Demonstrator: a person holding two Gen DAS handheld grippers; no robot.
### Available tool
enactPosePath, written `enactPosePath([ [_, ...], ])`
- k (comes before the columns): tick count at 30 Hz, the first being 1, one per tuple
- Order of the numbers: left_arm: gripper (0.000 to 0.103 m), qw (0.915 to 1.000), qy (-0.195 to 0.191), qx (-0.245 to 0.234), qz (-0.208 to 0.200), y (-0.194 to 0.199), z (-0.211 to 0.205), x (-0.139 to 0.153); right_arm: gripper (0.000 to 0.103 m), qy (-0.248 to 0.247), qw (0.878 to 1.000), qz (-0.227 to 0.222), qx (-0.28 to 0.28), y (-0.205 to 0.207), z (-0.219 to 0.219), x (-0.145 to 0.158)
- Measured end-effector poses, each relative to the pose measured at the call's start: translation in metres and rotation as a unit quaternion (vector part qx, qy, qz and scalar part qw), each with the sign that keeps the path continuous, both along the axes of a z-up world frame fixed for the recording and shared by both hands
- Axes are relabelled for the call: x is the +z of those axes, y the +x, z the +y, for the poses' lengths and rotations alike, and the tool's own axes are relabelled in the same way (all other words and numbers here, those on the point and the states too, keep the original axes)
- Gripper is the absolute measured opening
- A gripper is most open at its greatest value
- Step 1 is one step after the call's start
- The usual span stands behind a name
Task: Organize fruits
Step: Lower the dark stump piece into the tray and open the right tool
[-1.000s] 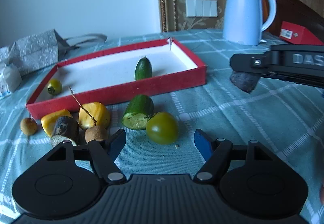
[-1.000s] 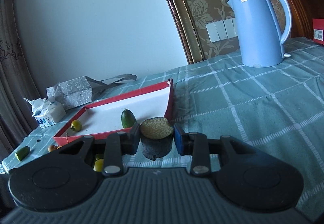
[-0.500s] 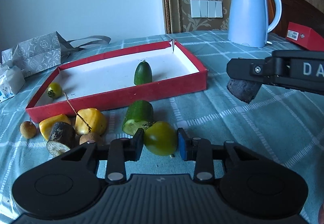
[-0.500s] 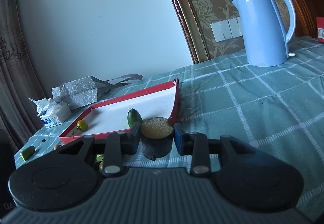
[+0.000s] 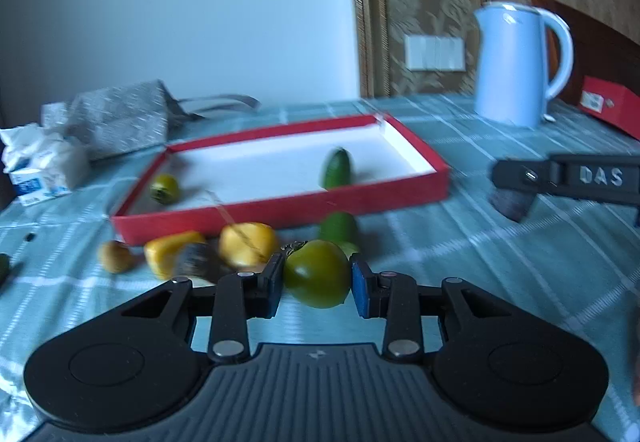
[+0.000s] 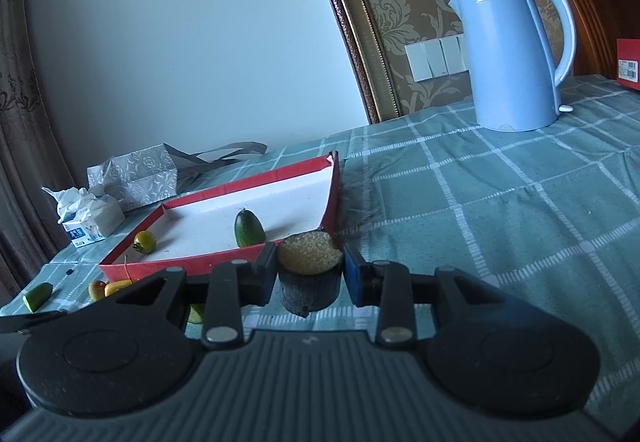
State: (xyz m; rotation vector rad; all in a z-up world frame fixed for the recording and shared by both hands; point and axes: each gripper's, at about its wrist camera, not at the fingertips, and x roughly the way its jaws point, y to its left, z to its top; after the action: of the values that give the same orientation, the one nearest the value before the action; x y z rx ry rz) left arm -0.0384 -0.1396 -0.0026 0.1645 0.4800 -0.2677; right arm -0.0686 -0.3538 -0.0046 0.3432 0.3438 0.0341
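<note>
Left gripper [image 5: 316, 284] clamps a green tomato [image 5: 317, 273]; right gripper [image 6: 310, 274] grips a dark fruit chunk [image 6: 310, 276]. Both should clear the red tray's [image 5: 280, 208] near wall before release.

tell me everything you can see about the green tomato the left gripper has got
The green tomato is round, smooth and glossy, olive green with a yellowish tinge, and a dried dark calyx sits at its upper left. It sits between the left gripper fingers, whose pads press both its sides. Behind it lie a cut cucumber piece and the red tray.
</note>
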Motion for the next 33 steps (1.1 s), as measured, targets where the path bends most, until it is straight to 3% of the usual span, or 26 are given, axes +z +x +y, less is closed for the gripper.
enactPosePath([
  [9, 0.034, 0.997, -0.004, 0.066, -0.041, 0.019, 0.056, 0.007, 0.033, -0.023, 1.0, 0.007, 0.007, 0.004, 0.014, 0.003],
  [19, 0.034, 0.9898, -0.024, 0.133, -0.046, 0.043, 0.118, 0.007, 0.033, -0.056, 0.996, -0.01, 0.07, 0.043, 0.077, 0.036],
  [26, 0.034, 0.9894, -0.044, 0.136, -0.023, 0.052, 0.132, 0.004, 0.033, -0.089, 0.992, -0.016, 0.083, 0.093, 0.118, 0.052],
  [33, 0.034, 0.9897, -0.055, 0.132, -0.007, 0.055, 0.135, 0.002, 0.033, -0.105, 0.991, 0.019, 0.08, 0.141, 0.135, 0.035],
])
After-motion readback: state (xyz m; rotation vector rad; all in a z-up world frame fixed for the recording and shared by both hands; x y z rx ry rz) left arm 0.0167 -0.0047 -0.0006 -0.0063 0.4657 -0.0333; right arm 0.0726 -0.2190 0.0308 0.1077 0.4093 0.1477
